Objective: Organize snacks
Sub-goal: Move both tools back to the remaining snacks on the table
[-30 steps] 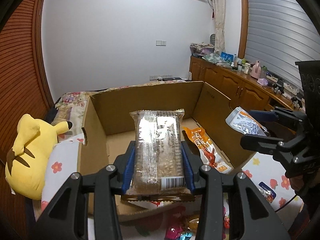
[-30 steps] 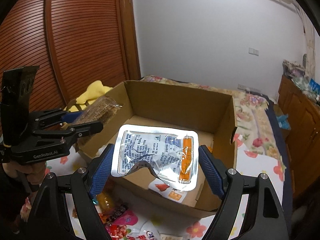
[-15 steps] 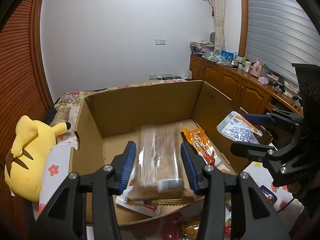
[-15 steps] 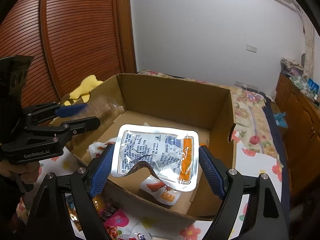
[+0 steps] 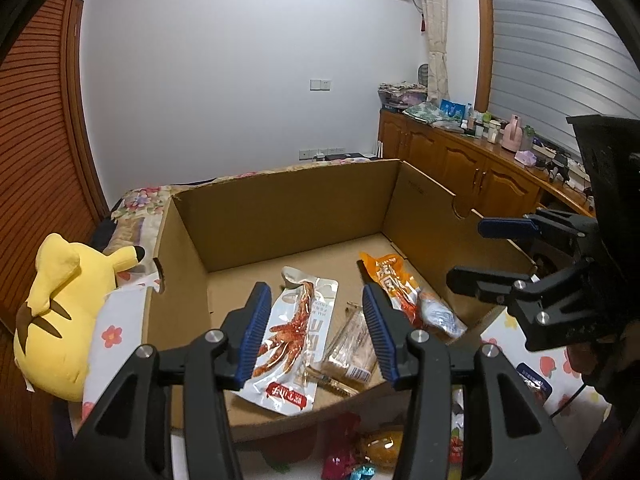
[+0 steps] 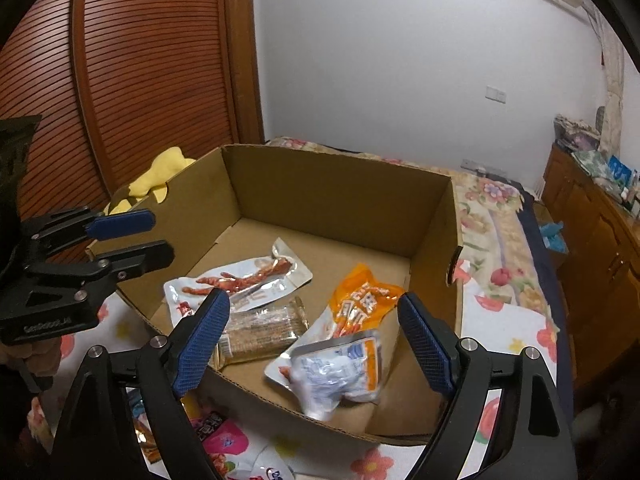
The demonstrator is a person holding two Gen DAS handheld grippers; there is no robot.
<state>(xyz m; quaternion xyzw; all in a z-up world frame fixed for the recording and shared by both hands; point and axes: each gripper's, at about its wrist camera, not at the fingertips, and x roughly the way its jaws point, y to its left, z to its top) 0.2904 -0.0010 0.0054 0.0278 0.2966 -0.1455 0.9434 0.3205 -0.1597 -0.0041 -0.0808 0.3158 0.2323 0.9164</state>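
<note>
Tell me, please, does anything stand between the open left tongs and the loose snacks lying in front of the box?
Nothing visible does. The left tongs hang empty over the box's near wall, and the loose snacks lie uncovered on the bedspread just below and short of it, between the tongs' arms.

Black tongs [image 5: 316,332], blue ribbed pads [image 5: 254,330], silver screws

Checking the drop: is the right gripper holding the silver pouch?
No, the right gripper is open and empty; the silver pouch lies in the cardboard box.
</note>
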